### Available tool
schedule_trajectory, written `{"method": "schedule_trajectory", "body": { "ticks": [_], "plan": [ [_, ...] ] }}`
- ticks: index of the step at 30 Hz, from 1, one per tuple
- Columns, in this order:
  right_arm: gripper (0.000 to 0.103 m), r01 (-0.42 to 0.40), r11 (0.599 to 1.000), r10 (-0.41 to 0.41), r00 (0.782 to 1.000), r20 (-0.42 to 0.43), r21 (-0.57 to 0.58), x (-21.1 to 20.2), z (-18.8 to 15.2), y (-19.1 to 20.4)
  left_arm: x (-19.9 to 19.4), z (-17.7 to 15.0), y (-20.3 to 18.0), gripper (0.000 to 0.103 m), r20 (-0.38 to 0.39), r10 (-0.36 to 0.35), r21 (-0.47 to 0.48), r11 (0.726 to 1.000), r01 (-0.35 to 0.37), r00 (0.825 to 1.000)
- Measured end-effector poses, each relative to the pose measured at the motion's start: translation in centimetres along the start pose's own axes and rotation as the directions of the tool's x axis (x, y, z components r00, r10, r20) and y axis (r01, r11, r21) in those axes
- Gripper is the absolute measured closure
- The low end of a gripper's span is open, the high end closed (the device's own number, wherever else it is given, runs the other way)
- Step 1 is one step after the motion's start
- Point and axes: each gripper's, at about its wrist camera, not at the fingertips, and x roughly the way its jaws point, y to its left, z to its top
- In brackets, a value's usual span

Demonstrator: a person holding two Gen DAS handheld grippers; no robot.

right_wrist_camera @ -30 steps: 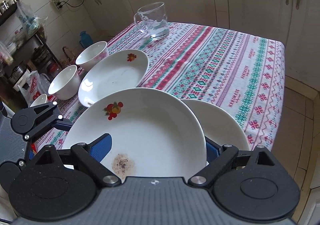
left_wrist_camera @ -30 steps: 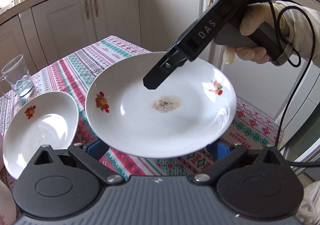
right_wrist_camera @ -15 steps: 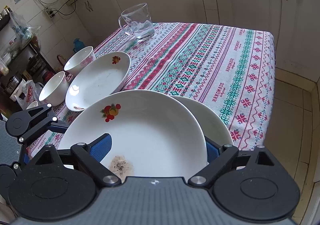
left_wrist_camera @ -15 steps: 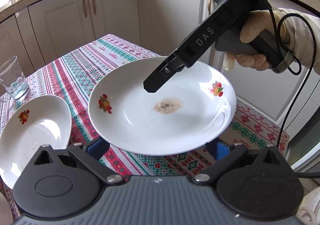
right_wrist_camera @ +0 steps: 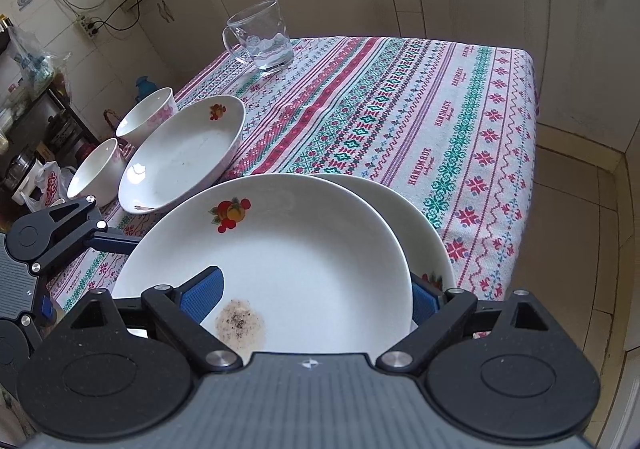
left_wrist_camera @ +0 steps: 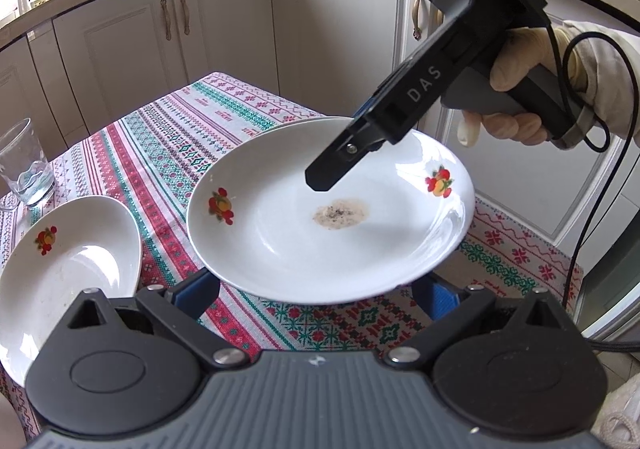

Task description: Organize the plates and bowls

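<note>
A white plate with fruit motifs and a brown stain [left_wrist_camera: 280, 241] [right_wrist_camera: 304, 249] lies skewed on top of a second white plate [right_wrist_camera: 420, 217] at the near corner of the table. My left gripper [left_wrist_camera: 316, 293] is open, and both blue pads sit under the plate's near rim. In the right wrist view it reaches in from the left [right_wrist_camera: 112, 241]. My right gripper [right_wrist_camera: 314, 293] is wide open. Its left pad hovers over the plate's inside near the stain. Its right pad sits at the rim, between the two plates. A gloved hand [left_wrist_camera: 516, 97] holds it.
A third fruit-motif plate [right_wrist_camera: 184, 157] [left_wrist_camera: 72, 269] lies further left, with two white bowls [right_wrist_camera: 148, 117] [right_wrist_camera: 96, 173] beyond it. A glass mug [right_wrist_camera: 260, 37] stands at the far side of the patterned tablecloth [right_wrist_camera: 400, 109]. Cabinets surround the table, and the floor drops off on the right.
The right gripper has edged slightly lower over the stained plate. The plates and the left gripper have stayed where they were.
</note>
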Motion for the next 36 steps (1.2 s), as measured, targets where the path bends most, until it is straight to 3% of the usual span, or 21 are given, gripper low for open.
{"method": "schedule_trajectory", "body": {
  "ticks": [14, 29, 36],
  "plan": [
    [0.002, 0.052, 0.998, -0.052, 0.999, 0.006, 0.018, -1.6, -1.3, 0.2, 0.6, 0.3, -0.1, 0.002, 0.013, 0.013, 0.032, 0.999, -0.014, 1.000],
    [0.000, 0.127, 0.992, -0.128, 0.992, 0.002, 0.003, -2.8, -2.1, 1.5, 0.8, -0.1, 0.2, 0.000, 0.021, 0.002, 0.005, 1.000, -0.002, 1.000],
    [0.000, 0.192, 0.981, -0.193, 0.981, -0.017, -0.020, -2.7, -2.6, 2.3, 0.4, -0.5, -0.1, 0.001, 0.027, 0.033, -0.022, 0.999, -0.032, 0.999]
  ]
}}
